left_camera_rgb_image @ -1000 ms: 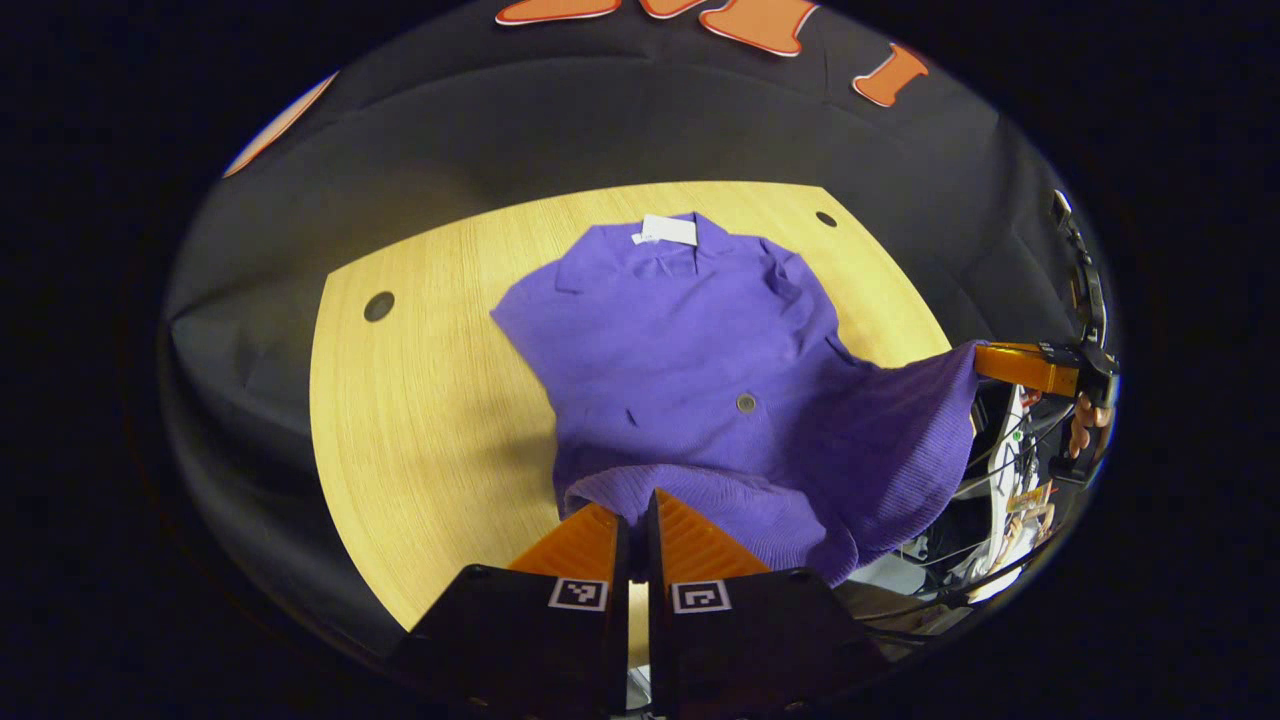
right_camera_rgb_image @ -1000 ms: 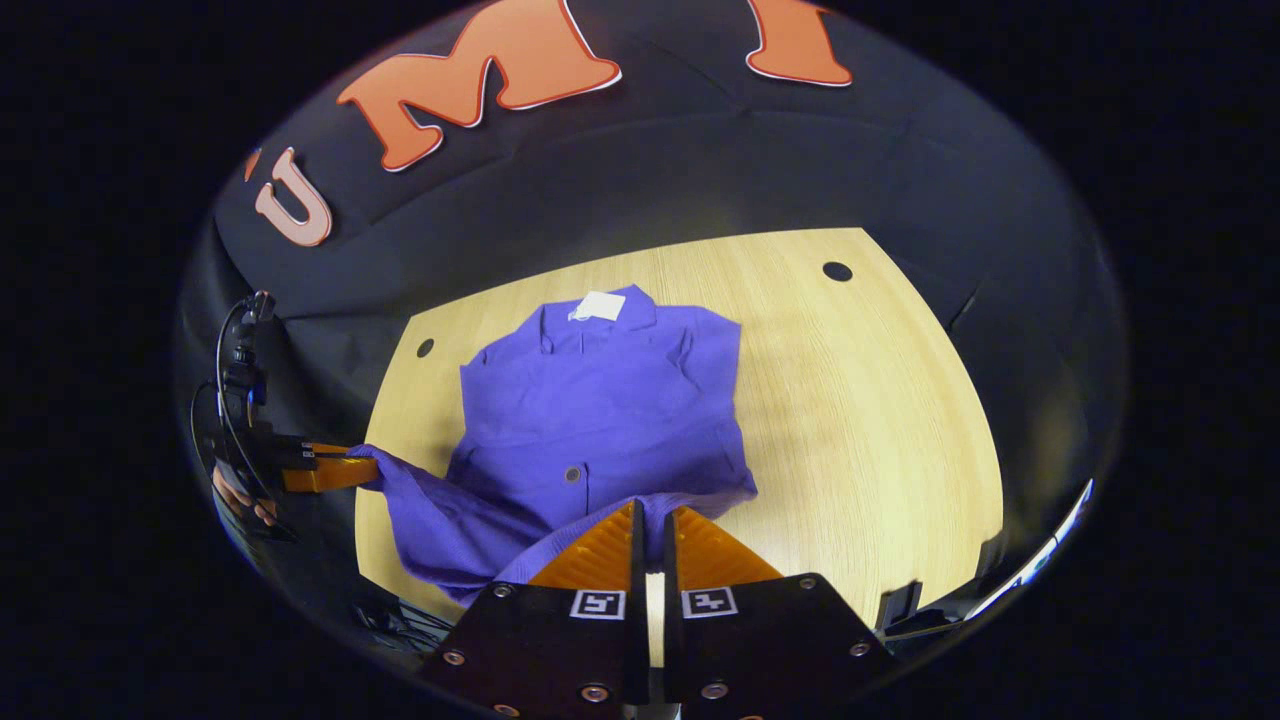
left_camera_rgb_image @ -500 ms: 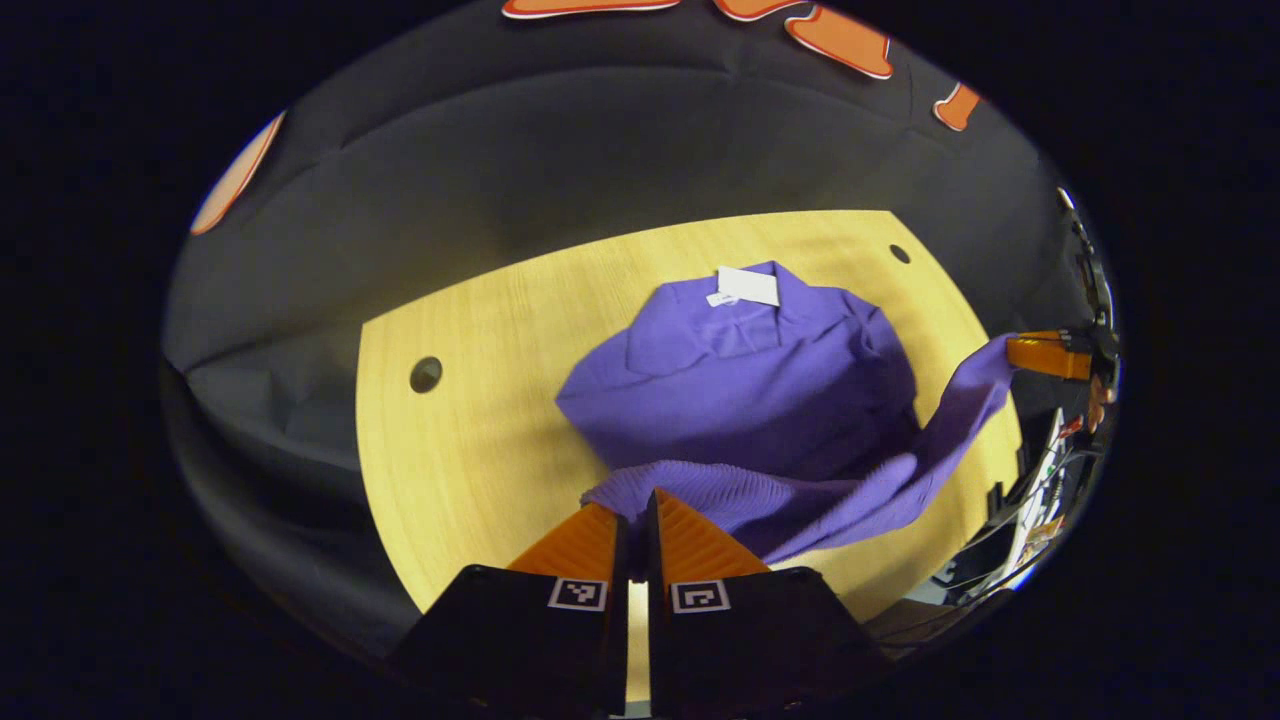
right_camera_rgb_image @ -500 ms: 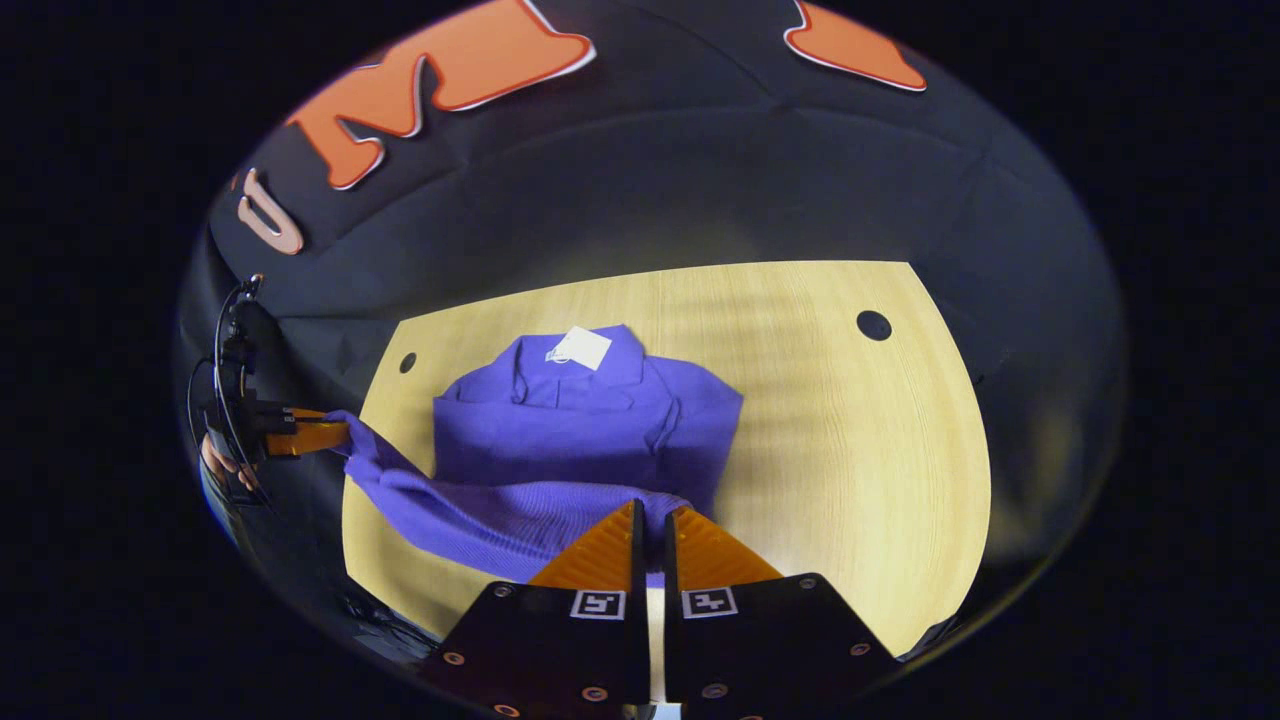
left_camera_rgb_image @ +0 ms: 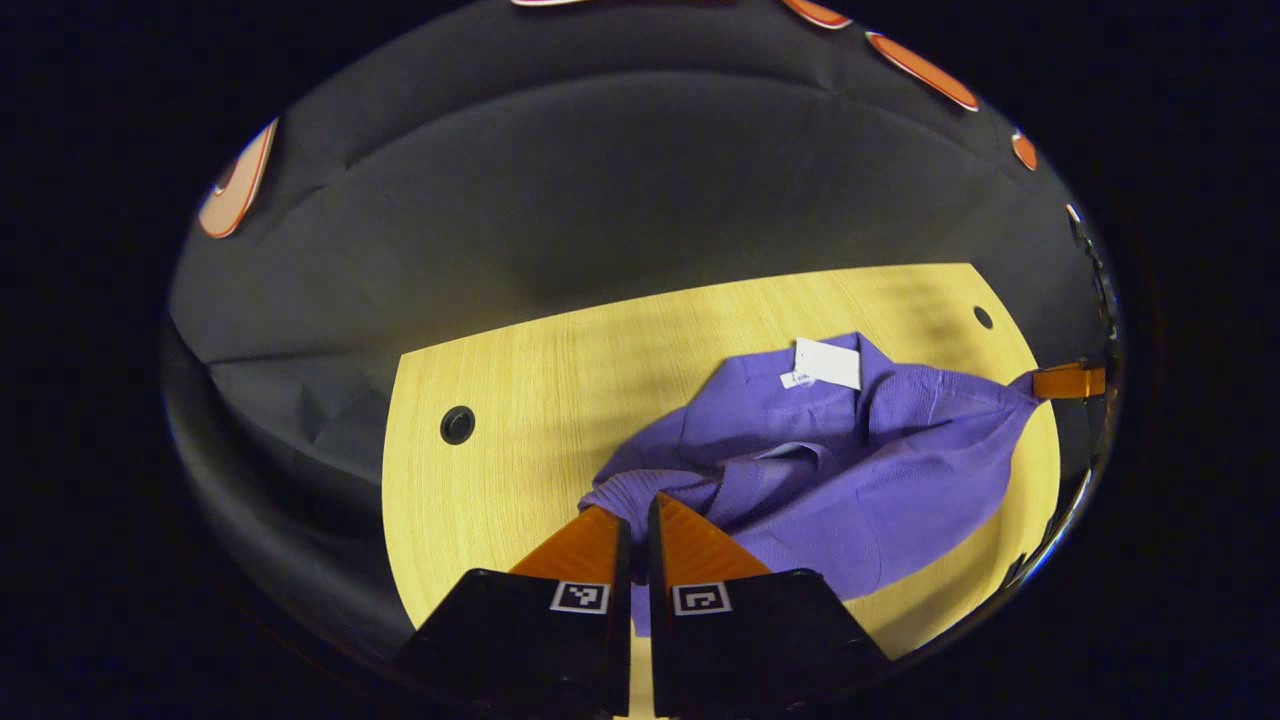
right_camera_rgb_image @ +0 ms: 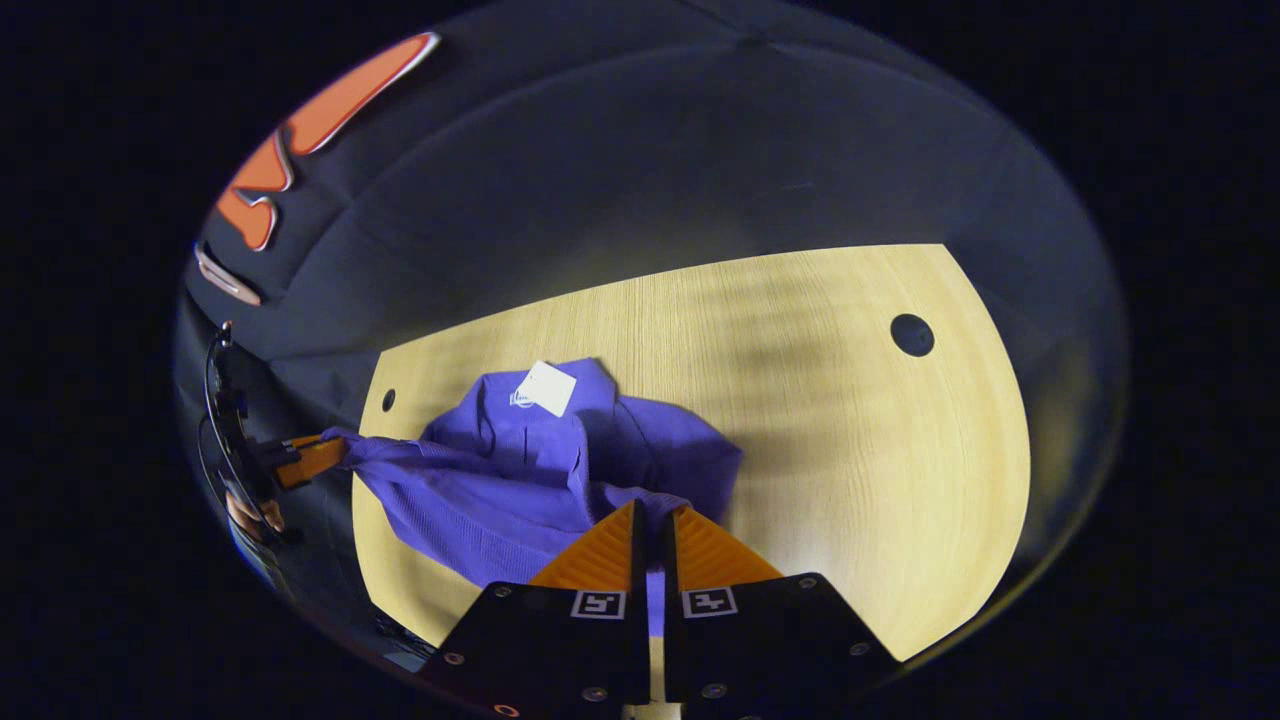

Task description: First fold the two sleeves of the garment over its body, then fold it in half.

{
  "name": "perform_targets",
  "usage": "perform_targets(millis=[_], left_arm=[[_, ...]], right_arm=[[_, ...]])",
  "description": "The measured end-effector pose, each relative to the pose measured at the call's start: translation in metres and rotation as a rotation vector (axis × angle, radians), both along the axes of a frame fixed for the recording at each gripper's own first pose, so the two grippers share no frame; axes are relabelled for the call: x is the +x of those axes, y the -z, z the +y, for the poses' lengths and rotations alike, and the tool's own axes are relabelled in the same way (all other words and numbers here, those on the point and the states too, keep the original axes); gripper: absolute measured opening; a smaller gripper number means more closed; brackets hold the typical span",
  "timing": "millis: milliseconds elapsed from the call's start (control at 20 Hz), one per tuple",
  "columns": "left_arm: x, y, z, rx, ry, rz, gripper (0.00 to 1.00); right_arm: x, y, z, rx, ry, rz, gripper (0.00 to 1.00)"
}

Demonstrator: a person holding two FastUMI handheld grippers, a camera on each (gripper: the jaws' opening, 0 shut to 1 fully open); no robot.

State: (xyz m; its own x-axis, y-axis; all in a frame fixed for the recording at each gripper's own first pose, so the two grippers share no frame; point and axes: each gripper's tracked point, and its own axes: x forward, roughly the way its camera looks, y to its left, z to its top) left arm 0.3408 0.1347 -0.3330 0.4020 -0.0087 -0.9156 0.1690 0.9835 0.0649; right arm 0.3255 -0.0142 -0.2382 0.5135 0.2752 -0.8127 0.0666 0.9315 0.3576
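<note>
Garment [left_camera_rgb_image: 840, 480], one, grippers [left_camera_rgb_image: 635, 515] [right_camera_rgb_image: 652, 520], two

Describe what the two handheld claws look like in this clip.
Each claw has two orange, ridged wedge-shaped fingers on black blocky bases, each base carrying a small square black-and-white marker: left claw, right claw. Round screw heads show on the right claw's bases. Seen from the right gripper view, the left claw's far black body trails thin black cables.

surface: wooden table [left_camera_rgb_image: 520, 400] | on it: purple garment [left_camera_rgb_image: 830, 470], partly lifted
</note>
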Motion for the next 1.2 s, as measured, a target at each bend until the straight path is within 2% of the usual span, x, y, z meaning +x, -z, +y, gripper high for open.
perform_targets(millis=[150, 250, 300, 400, 450, 500, 550, 600, 650, 750, 800, 900, 1000, 1100, 1200], left_arm=[[0.016, 0.004, 0.008, 0.036, -0.049, -0.074, 0.12], [0.041, -0.009, 0.017, 0.072, -0.086, -0.185, 0.16], [0.053, -0.019, 0.022, 0.097, -0.106, -0.258, 0.21], [0.064, -0.04, 0.026, 0.143, -0.114, -0.345, 0.28], [0.062, -0.047, 0.025, 0.143, -0.11, -0.365, 0.3], [0.06, -0.06, 0.019, 0.116, -0.112, -0.391, 0.33], [0.059, -0.07, 0.016, 0.096, -0.121, -0.415, 0.33], [0.054, -0.078, 0.012, 0.074, -0.129, -0.434, 0.44], [0.049, -0.086, 0.011, 0.056, -0.138, -0.45, 0.56], [0.042, -0.106, 0.009, 0.019, -0.153, -0.485, 0.8], [0.036, -0.118, 0.009, -0.001, -0.159, -0.508, 0.92], [0.024, -0.14, 0.006, -0.043, -0.157, -0.556, 0.91], [0.013, -0.165, 0.0, -0.071, -0.139, -0.619, 0.92], [-0.002, -0.193, -0.012, -0.117, -0.119, -0.705, 0.92], [-0.017, -0.217, -0.025, -0.204, -0.105, -0.768, 0.92]], right_arm=[[0.025, -0.009, 0.006, 0.109, 0.109, -0.015, 0.09], [0.042, -0.018, 0.003, 0.162, 0.17, -0.056, 0.14], [0.054, -0.026, -0.001, 0.183, 0.205, -0.096, 0.35], [0.063, -0.04, -0.007, 0.209, 0.245, -0.156, 0.23], [0.061, -0.045, -0.01, 0.207, 0.251, -0.178, 0.25], [0.058, -0.051, -0.011, 0.197, 0.244, -0.197, 0.42], [0.053, -0.056, -0.014, 0.171, 0.237, -0.213, 0.44], [0.048, -0.063, -0.016, 0.146, 0.222, -0.238, 0.41], [0.042, -0.07, -0.015, 0.122, 0.209, -0.265, 0.57], [0.029, -0.087, -0.007, 0.084, 0.174, -0.325, 0.68], [0.022, -0.097, -0.005, 0.058, 0.16, -0.357, 0.78], [0.008, -0.116, 0.0, 0.003, 0.146, -0.428, 0.88], [-0.007, -0.137, 0.005, -0.044, 0.138, -0.503, 0.94], [-0.023, -0.16, 0.015, -0.079, 0.119, -0.576, 0.95], [-0.04, -0.171, 0.027, -0.098, 0.088, -0.617, 0.95]])
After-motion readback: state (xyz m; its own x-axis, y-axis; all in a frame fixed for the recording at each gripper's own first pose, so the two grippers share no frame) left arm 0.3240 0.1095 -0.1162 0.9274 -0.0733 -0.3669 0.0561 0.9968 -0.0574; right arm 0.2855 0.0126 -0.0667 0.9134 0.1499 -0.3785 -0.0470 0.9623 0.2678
